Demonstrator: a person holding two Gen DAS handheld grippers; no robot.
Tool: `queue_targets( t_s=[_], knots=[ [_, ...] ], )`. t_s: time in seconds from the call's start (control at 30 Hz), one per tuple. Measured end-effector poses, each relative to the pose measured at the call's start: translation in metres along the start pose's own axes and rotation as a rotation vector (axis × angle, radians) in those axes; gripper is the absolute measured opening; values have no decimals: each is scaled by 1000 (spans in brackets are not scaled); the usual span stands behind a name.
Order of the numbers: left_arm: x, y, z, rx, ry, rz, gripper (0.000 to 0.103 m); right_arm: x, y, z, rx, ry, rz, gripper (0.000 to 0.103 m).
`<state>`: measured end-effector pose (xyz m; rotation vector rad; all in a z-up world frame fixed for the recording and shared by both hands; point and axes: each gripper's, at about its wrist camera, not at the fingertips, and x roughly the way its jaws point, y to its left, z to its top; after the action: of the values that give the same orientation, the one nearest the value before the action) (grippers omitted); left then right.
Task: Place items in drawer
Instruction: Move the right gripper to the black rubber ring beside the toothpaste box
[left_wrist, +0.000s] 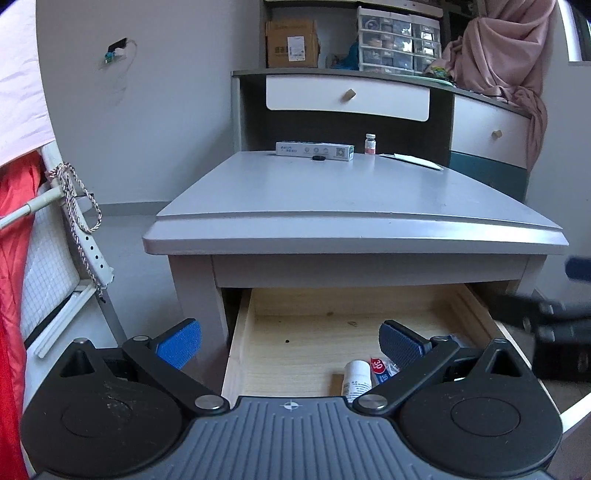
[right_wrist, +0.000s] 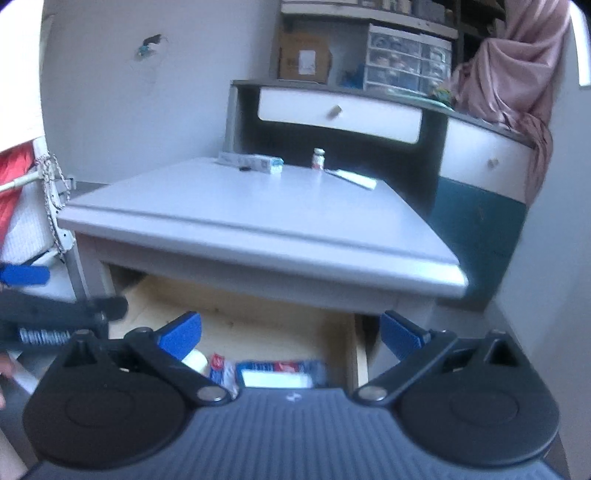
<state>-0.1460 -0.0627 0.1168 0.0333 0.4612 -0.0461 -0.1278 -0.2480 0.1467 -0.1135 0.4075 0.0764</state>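
The wooden drawer (left_wrist: 295, 325) of the grey side table (left_wrist: 351, 206) stands pulled open. In it lie a white bottle (left_wrist: 357, 380) and a red-and-blue packet (left_wrist: 380, 367); the right wrist view shows the bottle (right_wrist: 195, 360), the packet (right_wrist: 221, 369) and a blue box (right_wrist: 277, 373). On the tabletop stand a long white box (left_wrist: 314, 150), a small vial (left_wrist: 370, 144), a small black item (left_wrist: 318, 158) and a flat white strip (left_wrist: 417, 161). My left gripper (left_wrist: 290, 343) is open and empty over the drawer's front. My right gripper (right_wrist: 290, 338) is open and empty over the drawer's right side.
A white desk with drawers (left_wrist: 347, 98) stands behind the table, with a cardboard box (left_wrist: 291, 42), a plastic organiser (left_wrist: 399, 40) and pink cloth (left_wrist: 506, 51) on it. A white rack with rope (left_wrist: 74, 206) and red fabric (left_wrist: 14, 258) are at the left.
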Motion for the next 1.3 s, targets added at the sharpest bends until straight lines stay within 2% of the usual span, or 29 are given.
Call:
queue_targets(
  t_s=[0.6, 0.77, 1.1, 1.3],
  knots=[
    [-1, 15, 1, -48, -5, -3, 103, 54, 28, 72, -65, 4, 14, 103],
    [1, 17, 1, -54, 5, -5, 103, 72, 36, 90, -52, 7, 47, 103],
    [5, 23, 1, -86, 11, -8, 103, 99, 55, 114, -75, 6, 48, 103],
    [4, 25, 3, -102, 3, -27, 103, 123, 61, 128, -61, 43, 55, 103]
  ],
)
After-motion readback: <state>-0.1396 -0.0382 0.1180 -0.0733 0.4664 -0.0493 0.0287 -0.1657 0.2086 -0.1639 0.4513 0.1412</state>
